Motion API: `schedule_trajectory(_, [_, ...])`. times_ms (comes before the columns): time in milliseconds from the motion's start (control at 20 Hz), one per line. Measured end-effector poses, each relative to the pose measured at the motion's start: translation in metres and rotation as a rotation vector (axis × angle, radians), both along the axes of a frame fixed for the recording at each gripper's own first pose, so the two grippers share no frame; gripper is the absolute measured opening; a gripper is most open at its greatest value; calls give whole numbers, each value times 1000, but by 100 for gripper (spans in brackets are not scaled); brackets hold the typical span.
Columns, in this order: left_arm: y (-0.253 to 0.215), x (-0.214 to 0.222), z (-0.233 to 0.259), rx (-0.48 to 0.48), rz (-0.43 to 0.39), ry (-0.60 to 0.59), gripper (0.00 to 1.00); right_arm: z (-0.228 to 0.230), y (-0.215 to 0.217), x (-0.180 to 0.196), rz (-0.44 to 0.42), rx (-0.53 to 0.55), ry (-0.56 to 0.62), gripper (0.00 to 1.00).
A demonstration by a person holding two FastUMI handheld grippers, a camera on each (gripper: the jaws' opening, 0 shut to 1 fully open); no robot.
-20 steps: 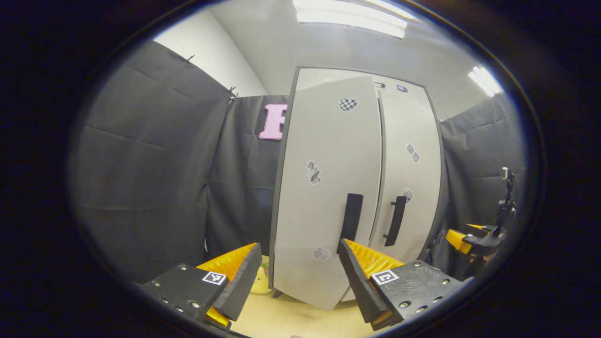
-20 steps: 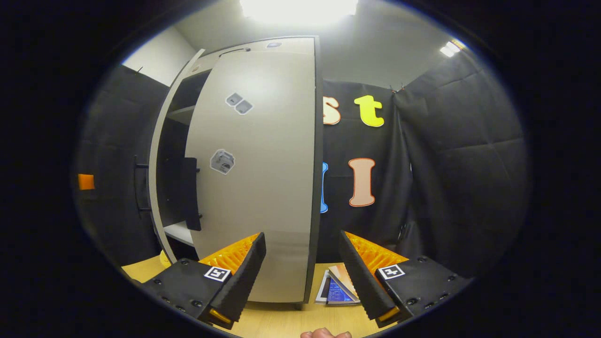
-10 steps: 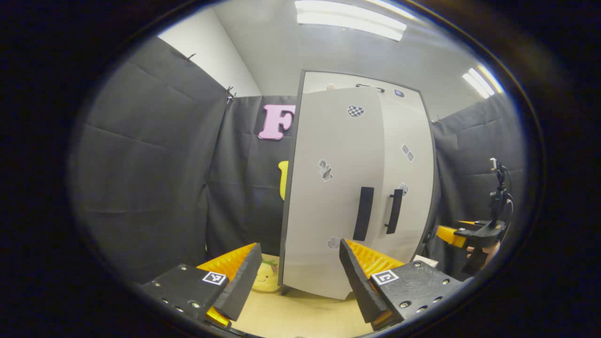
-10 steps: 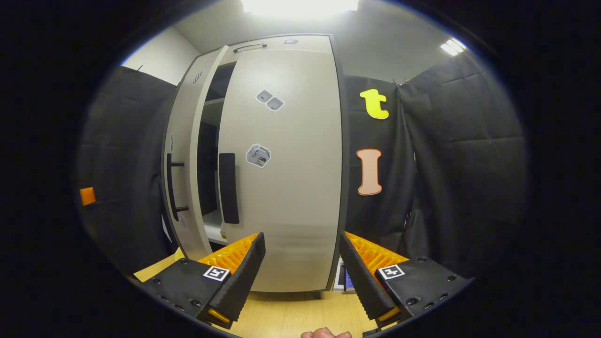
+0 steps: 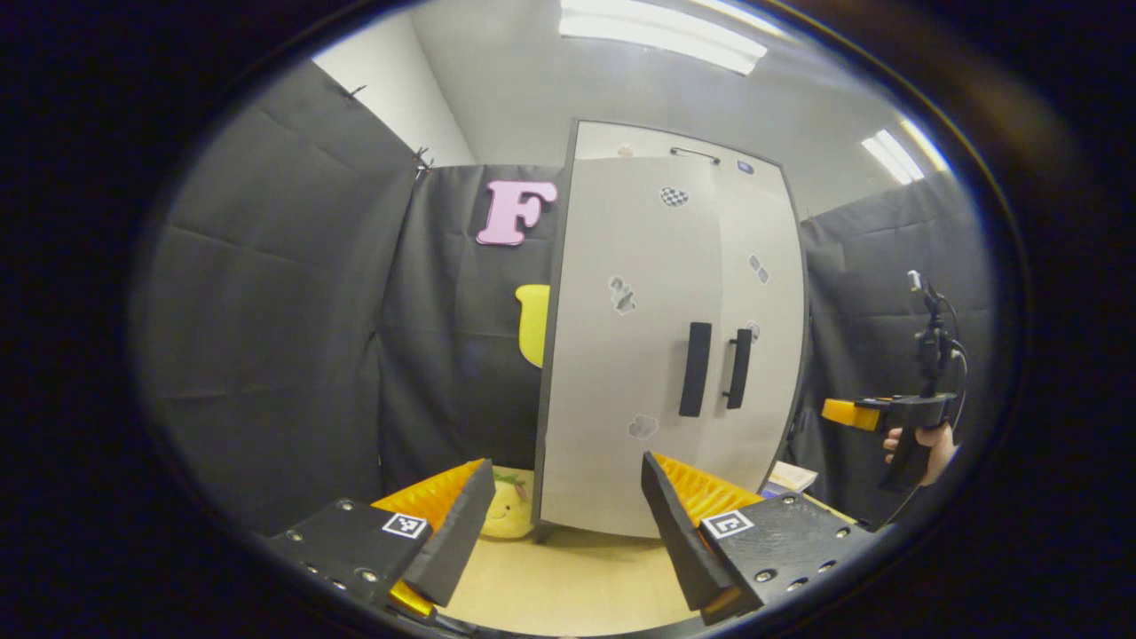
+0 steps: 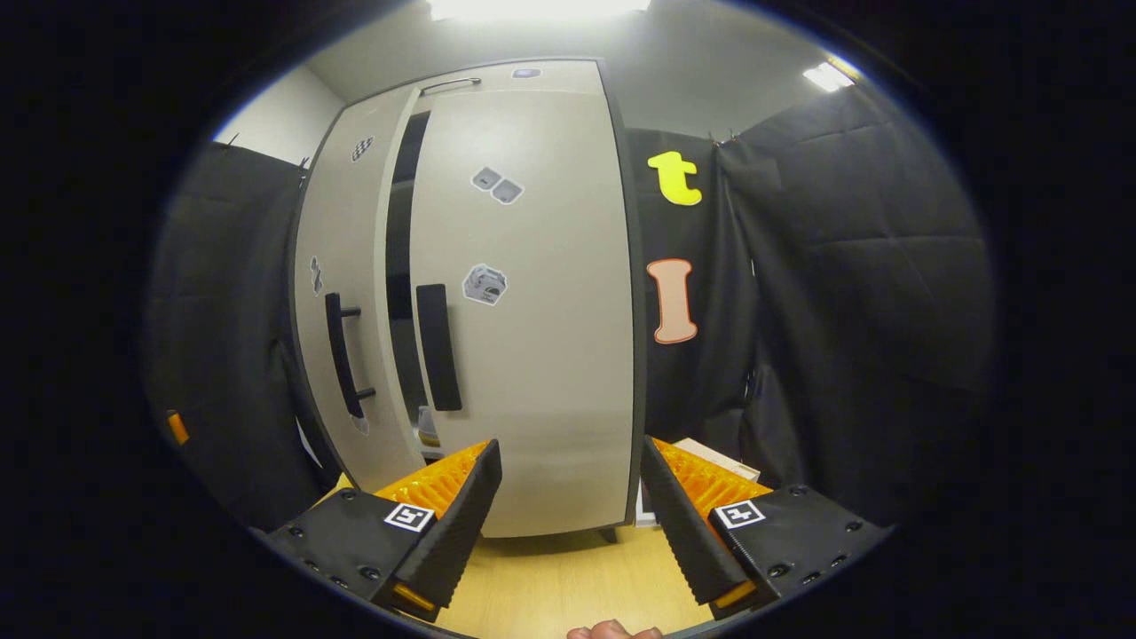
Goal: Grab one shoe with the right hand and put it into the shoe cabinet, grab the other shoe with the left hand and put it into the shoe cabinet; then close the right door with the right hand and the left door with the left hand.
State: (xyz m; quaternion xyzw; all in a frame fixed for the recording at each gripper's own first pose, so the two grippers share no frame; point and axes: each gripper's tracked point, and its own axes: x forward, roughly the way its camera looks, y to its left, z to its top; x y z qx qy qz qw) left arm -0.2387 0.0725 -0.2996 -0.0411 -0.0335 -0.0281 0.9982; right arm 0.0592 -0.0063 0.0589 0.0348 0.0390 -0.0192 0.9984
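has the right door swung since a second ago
Yes. In the right gripper view the right door has swung toward the cabinet; the dark gap beside the left door is now a narrow slit.

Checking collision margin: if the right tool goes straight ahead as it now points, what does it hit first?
Most likely the face of the cabinet's right door, dead ahead between the open right tool; depth is unclear, and nothing shows in between.

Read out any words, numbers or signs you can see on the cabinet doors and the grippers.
No readable words or numbers.
Stickers on the right door: small pictures, any print too small to read.
Square marker on the right gripper: black-and-white code pattern, no words.
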Motion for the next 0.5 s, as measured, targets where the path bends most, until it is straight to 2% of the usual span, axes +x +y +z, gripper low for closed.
schedule_trajectory(50, [1,-1,-3,1,-10,6,94,-1,2,-1,-6,14,8,99])
schedule_trajectory(100, [3,-2,-8,-3,-18,16,94,-3,1,-4,-14,22,15,94])
schedule_trajectory(150, [5,-2,-13,-11,-25,24,94,-3,1,-7,-22,22,18,94])
schedule_trajectory(200, [6,0,-17,-22,-32,30,94,-3,-1,-10,-33,13,15,98])
schedule_trajectory(350, [13,5,-23,-58,-38,37,95,0,-10,-17,-70,-24,1,98])
schedule_trajectory(400, [15,7,-25,-65,-37,41,95,0,-12,-20,-79,-26,1,92])
schedule_trajectory(500, [20,11,-30,-54,-22,63,94,4,-16,-27,-94,-34,-1,92])
